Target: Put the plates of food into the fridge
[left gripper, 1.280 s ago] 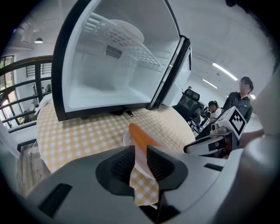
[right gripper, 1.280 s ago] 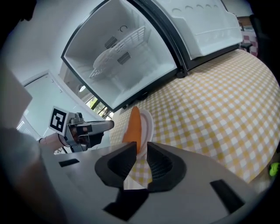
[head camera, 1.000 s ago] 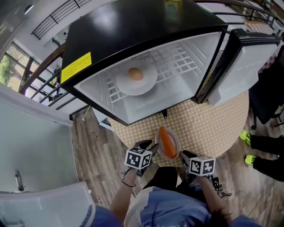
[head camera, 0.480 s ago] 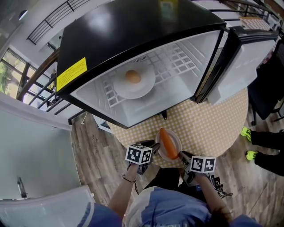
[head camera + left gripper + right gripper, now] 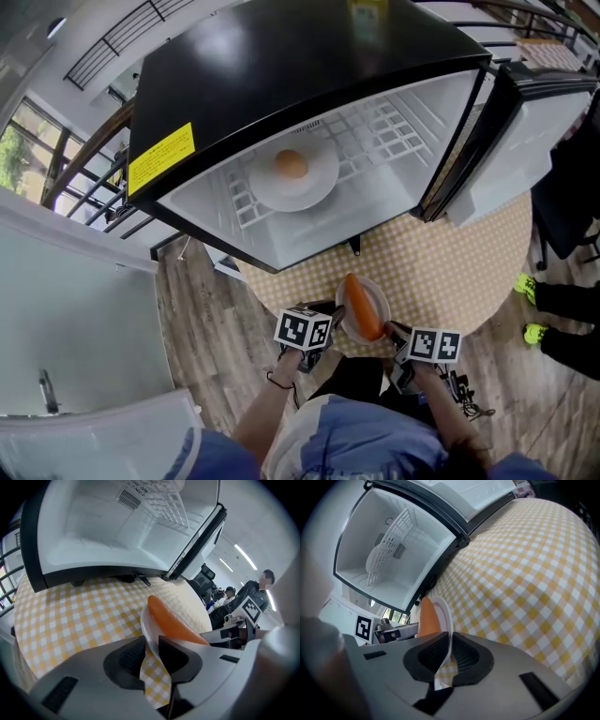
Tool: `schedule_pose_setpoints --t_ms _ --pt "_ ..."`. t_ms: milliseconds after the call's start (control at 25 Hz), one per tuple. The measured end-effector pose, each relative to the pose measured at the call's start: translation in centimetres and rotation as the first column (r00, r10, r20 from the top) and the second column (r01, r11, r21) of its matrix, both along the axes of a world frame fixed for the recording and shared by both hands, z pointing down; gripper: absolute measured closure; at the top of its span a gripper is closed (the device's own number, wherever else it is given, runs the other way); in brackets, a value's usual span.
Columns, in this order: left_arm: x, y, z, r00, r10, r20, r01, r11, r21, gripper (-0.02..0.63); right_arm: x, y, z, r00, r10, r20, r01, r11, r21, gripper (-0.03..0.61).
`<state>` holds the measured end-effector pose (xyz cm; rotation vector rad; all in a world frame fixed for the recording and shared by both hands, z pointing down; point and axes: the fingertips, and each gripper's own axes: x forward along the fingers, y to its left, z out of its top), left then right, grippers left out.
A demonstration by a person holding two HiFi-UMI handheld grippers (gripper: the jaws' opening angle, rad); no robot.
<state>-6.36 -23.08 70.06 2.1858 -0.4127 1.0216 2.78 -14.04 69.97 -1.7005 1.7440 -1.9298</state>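
The left claw [image 5: 151, 649] and right claw [image 5: 450, 653] have just been closing and now each clamp an opposite rim of the plate [image 5: 382, 298] with a carrot [image 5: 362, 311]. It is over the checked worktop [image 5: 441, 262], just in front of the open fridge [image 5: 281, 56]. A second plate [image 5: 323, 183] rests inside the fridge.

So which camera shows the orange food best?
The left gripper view: the orange food is big and close. The head view shows it whole but small; the right gripper view only a strip behind the plate.
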Motion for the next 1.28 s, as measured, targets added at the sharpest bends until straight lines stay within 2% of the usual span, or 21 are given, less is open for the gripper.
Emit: schedule_pose_setpoints --t_ms 240,440,840,1120,1280 --pt "-0.3 0.4 0.1 1.000 -0.026 -0.003 0.026 1.000 -0.016 0.515 0.0 0.2 -0.3 0.998 0.006 0.066 -0.005 1.000 -0.015 0.546" --pt "-0.3 0.4 -1.5 0.997 -0.064 -0.046 0.064 0.998 -0.014 0.515 0.5 -0.4 -1.8 0.997 0.000 0.083 -0.001 1.000 0.008 0.546" --pt "1.3 -3.3 -6.0 0.984 -0.111 -0.138 0.121 0.990 0.068 0.515 2.2 -3.9 -5.7 0.997 0.009 0.071 -0.015 0.997 0.074 0.546" --pt "3.1 -6.5 -8.0 0.958 -0.207 -0.197 0.225 0.972 0.071 0.520 4.6 -7.6 -7.7 0.999 0.001 0.044 -0.006 0.994 0.109 0.546" --pt "4.4 -9.0 -8.5 0.929 -0.293 -0.228 0.313 0.948 0.059 0.523 6.3 -10.5 -8.4 0.999 -0.019 0.032 0.015 0.991 0.130 0.546"
